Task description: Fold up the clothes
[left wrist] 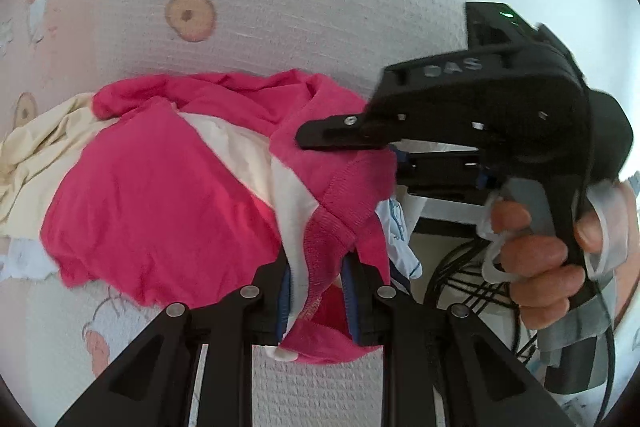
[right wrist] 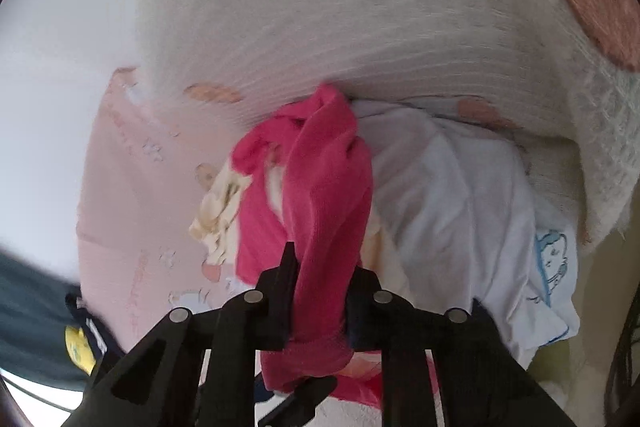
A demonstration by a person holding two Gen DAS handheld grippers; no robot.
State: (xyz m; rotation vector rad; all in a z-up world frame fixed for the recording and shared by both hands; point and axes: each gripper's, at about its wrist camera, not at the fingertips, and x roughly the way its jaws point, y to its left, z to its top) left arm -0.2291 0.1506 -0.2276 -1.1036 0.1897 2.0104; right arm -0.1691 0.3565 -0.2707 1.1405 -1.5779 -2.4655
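Nearest us, our left claw [left wrist: 316, 303] is clenched on the hem of the pink top [left wrist: 160, 203], and our right claw [right wrist: 320, 303] grips a bunched fold of the same top, which trails onto the bed [left wrist: 280, 7]. Pulling the claws apart could, we judge, slip the thin hem free or drag the cream garment [left wrist: 36, 163] along. Only the right view shows the white shirt [right wrist: 460, 207] beside the top; only the left shows the person's hand [left wrist: 544, 259].
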